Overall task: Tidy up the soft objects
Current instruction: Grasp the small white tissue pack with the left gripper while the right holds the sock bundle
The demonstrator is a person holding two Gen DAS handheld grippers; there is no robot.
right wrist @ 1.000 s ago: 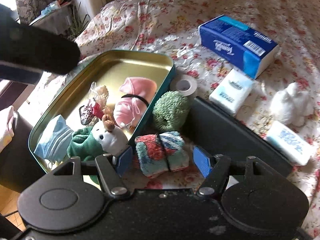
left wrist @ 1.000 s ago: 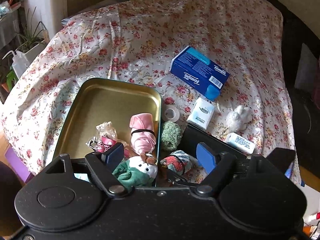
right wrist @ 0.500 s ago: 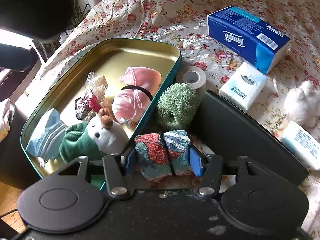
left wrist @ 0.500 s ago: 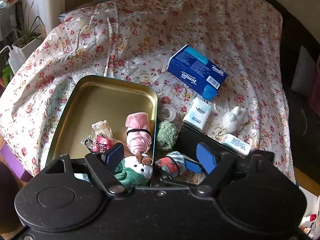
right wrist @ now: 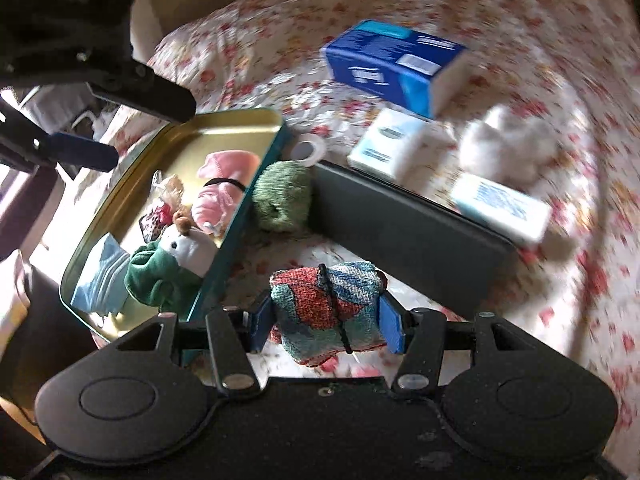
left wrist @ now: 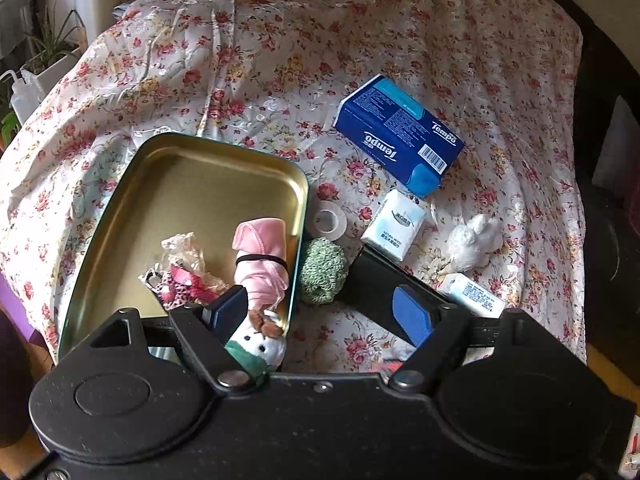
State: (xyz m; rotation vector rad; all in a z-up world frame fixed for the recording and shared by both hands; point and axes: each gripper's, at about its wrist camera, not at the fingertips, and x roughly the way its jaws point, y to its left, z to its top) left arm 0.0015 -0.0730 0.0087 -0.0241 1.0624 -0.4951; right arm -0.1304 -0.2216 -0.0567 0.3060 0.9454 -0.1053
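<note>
The right claw [right wrist: 326,326] gripped a rolled multicoloured cloth [right wrist: 326,310] bound for the gold tin [left wrist: 180,184]; the left claw [left wrist: 320,316] hung released, empty.

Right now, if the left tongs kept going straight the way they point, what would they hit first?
Probably the bare floral cloth beside the tin; the open left tongs have nothing between them. The plush toy by the near finger could brush first, but depth is unclear.

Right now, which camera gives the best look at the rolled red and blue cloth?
The right wrist view: the rolled cloth sits whole and sharp between the right gripper fingers, which are shut on it. The left wrist view shows only a red sliver behind its own gripper body.
</note>
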